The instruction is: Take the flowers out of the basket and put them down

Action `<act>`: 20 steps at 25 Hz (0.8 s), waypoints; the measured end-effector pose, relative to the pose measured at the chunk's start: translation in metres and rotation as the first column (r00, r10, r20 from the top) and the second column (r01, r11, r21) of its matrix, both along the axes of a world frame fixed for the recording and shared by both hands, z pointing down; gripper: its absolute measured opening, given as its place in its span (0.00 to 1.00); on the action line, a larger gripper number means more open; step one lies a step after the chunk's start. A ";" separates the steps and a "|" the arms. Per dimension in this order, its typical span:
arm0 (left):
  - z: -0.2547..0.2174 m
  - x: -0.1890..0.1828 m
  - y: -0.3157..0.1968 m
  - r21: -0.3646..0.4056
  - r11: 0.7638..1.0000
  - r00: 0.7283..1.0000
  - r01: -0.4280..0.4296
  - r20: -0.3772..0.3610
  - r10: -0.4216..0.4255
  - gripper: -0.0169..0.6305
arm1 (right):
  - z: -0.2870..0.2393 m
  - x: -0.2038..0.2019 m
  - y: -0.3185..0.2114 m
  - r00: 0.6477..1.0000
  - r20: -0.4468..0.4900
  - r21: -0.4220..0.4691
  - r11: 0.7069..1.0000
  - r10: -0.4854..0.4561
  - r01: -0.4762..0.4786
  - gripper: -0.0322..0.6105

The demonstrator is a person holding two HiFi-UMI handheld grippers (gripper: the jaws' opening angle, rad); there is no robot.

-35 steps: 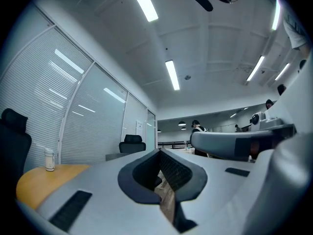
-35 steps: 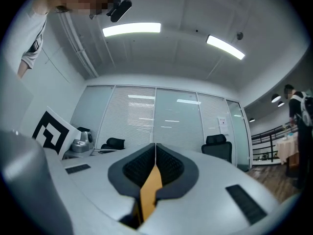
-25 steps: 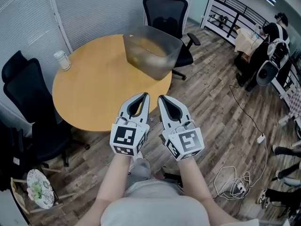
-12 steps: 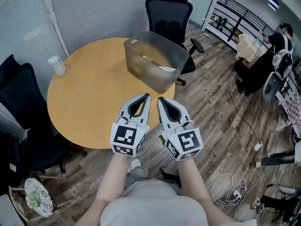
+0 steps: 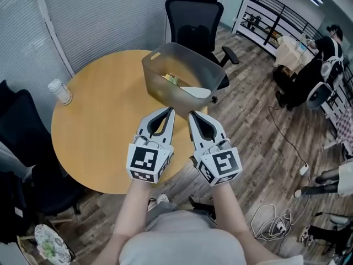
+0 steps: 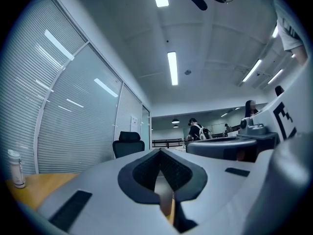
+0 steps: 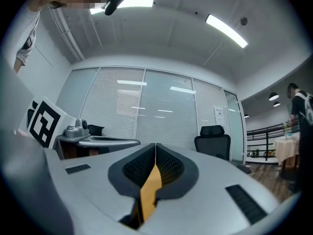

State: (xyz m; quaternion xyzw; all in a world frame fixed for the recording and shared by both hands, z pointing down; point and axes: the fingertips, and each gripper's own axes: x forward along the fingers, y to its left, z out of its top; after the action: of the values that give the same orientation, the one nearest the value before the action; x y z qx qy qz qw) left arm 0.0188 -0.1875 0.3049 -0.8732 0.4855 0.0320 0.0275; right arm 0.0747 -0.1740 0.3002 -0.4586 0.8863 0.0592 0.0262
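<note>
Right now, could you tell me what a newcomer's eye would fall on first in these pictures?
First, the left gripper and right gripper, side by side, both shut and empty, above the near edge of the round wooden table. Beyond them a translucent grey basket sits at the table's far edge.

The basket [image 5: 194, 59] hides most of its contents [image 5: 172, 79], too small to identify; the frame's left edge crops a chair [image 5: 22, 131].

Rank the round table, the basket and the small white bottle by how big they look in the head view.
1. round table, largest by far.
2. basket, clearly smaller.
3. white bottle, smallest.
All three lie at similar range, so the order holds.
</note>
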 end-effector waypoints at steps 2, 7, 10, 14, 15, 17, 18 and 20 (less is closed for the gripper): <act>0.000 -0.003 -0.009 -0.004 1.000 1.000 0.004 -0.002 -0.004 0.03 | -0.002 0.002 -0.010 1.000 0.001 -0.003 1.000 0.000 0.000 0.09; 0.004 -0.005 -0.029 -0.014 1.000 1.000 0.004 0.007 -0.004 0.03 | -0.005 0.007 -0.031 1.000 0.005 0.002 1.000 -0.013 0.013 0.09; 0.007 -0.004 -0.042 -0.019 1.000 1.000 0.009 0.013 -0.009 0.03 | -0.003 0.012 -0.048 1.000 -0.002 -0.008 1.000 -0.021 0.021 0.09; 0.010 0.000 -0.061 -0.026 1.000 1.000 0.016 0.026 -0.016 0.03 | -0.008 0.020 -0.073 0.999 -0.027 -0.011 0.999 -0.039 0.039 0.09; 0.012 0.001 -0.066 -0.028 0.999 0.999 0.021 0.025 -0.021 0.03 | -0.009 0.022 -0.081 0.998 -0.035 -0.011 0.999 -0.046 0.046 0.09; 0.015 0.002 -0.077 -0.036 0.999 0.999 0.031 0.024 -0.030 0.03 | -0.009 0.026 -0.095 0.997 -0.055 -0.018 0.998 -0.061 0.060 0.09; 0.017 0.004 -0.081 -0.040 0.999 0.999 0.034 0.026 -0.033 0.03 | -0.008 0.027 -0.102 0.995 -0.066 -0.023 0.997 -0.069 0.067 0.09; 0.020 0.007 -0.092 -0.045 0.998 0.999 0.036 0.035 -0.034 0.03 | -0.007 0.031 -0.118 0.993 -0.088 -0.031 0.997 -0.080 0.077 0.09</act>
State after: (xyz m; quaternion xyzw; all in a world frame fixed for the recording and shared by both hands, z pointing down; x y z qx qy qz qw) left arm 0.0254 -0.2792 0.3254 -0.8654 0.5008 0.0055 0.0163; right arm 0.1060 -0.2917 0.2927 -0.4206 0.9046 0.0665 -0.0176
